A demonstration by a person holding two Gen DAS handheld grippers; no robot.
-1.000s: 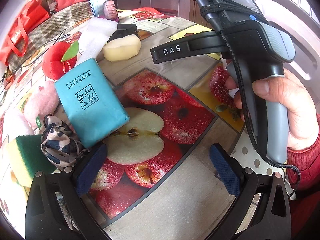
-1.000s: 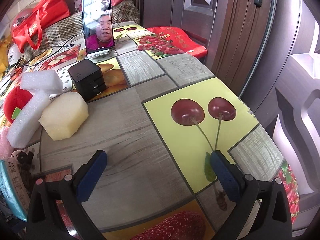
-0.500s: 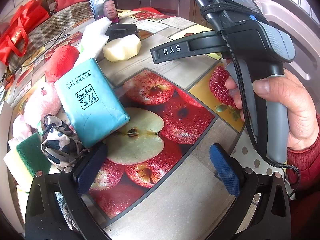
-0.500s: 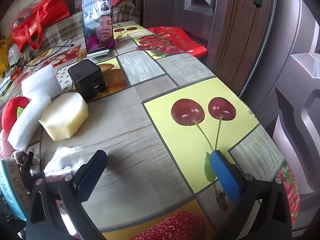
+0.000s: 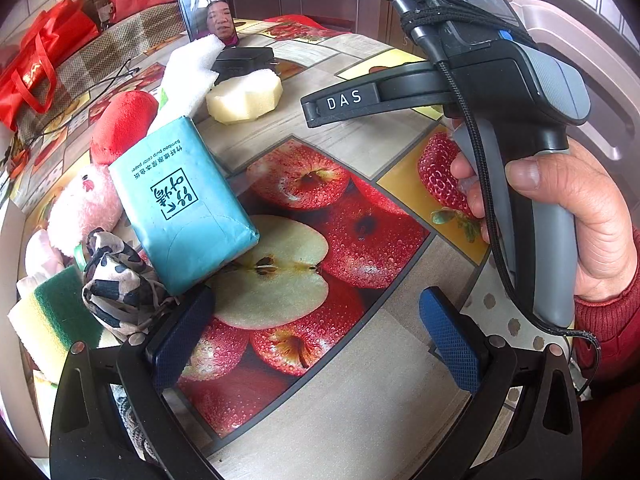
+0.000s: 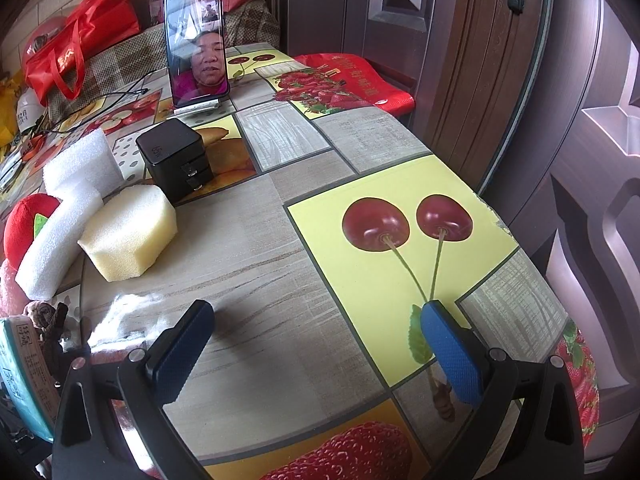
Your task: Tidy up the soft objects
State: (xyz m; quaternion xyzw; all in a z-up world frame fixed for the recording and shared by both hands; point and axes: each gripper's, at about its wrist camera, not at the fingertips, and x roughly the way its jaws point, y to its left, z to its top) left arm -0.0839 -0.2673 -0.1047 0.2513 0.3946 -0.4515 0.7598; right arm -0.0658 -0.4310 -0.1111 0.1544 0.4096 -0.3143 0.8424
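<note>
While both grippers gape empty: tissue pack, scarf crowding left gripper's finger.

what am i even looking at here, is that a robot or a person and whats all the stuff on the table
It is a person, not a robot. Each hand holds a handheld claw with two blue-padded fingers and a fisheye camera looking along them.

One picture is from the left claw; it also shows the right hand gripping the other handle. The other is from the right claw.

Both claws are open and hold nothing.

On the fruit-print table lie a blue tissue pack, a yellow sponge block, white foam pieces, a red plush apple, a pink plush toy, a patterned cloth, a green scouring sponge, a black charger and a propped phone.
</note>
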